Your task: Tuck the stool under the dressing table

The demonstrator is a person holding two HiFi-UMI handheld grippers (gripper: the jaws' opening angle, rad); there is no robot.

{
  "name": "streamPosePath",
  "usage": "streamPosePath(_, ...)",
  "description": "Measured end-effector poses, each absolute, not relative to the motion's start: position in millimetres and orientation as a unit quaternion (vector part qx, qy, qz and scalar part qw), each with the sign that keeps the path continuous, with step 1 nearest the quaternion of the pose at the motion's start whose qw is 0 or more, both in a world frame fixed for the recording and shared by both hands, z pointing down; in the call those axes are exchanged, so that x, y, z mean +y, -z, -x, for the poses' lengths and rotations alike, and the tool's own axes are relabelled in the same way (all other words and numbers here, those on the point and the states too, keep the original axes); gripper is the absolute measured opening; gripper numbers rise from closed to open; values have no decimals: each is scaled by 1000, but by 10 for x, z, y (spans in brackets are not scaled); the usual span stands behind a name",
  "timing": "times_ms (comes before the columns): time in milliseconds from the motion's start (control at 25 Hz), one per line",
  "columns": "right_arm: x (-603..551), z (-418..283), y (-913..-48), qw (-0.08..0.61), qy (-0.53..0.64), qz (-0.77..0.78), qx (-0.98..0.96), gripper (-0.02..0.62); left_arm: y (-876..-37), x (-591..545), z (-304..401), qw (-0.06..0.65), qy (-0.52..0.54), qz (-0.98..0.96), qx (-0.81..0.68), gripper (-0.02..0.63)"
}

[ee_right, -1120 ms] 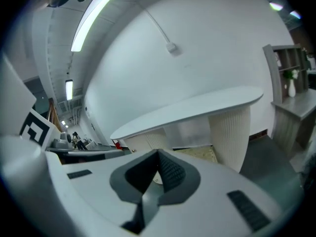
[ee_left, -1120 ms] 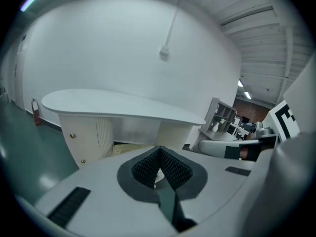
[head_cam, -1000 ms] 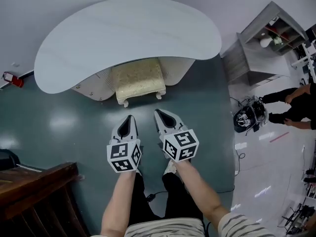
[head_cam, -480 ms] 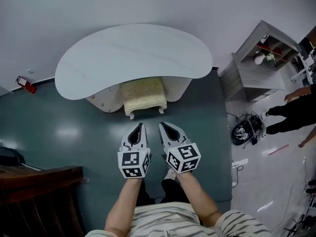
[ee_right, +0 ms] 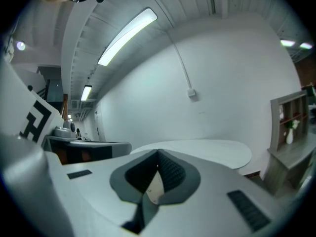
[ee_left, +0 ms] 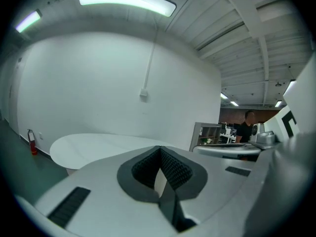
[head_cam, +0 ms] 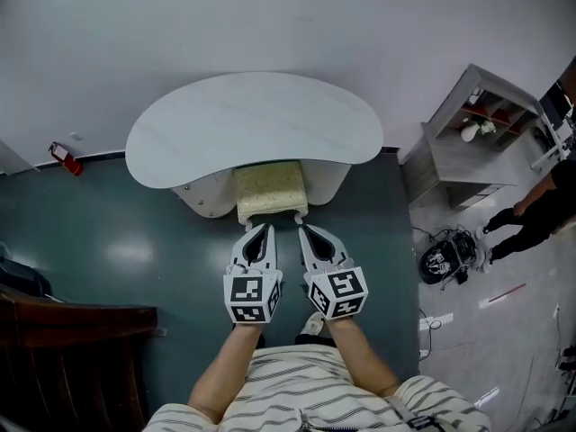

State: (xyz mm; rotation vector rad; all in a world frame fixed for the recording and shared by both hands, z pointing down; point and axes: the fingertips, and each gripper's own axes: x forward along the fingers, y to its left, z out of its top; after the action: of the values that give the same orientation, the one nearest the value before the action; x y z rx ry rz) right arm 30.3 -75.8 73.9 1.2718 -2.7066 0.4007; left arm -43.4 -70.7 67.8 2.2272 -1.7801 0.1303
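The cream cushioned stool [head_cam: 269, 190] sits pushed in under the pale kidney-shaped dressing table [head_cam: 252, 124], only its near half showing. My left gripper [head_cam: 262, 233] and right gripper [head_cam: 309, 235] hover side by side in front of the stool, clear of it, both shut with nothing between the jaws. In the left gripper view the tabletop [ee_left: 94, 146] shows beyond the shut jaws; in the right gripper view the tabletop [ee_right: 207, 149] lies ahead against the white wall.
A red fire extinguisher [head_cam: 63, 158] stands at the wall on the left. A dark wooden cabinet [head_cam: 63, 349] is at lower left. A grey shelf unit [head_cam: 481, 133], a helmet [head_cam: 441, 261] on the floor and a person in black [head_cam: 540, 210] are to the right.
The head view has risen and pulled back, so table and stool look smaller. Both grippers have lifted together and stay shut. The person on the right has shifted.
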Motion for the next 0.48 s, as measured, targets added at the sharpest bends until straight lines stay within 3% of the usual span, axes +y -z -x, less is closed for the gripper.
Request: streamPosePath(480,-526,-287,70,16,-80,-420,-904,12,104,-366,406,80,-14,-784,-616,5)
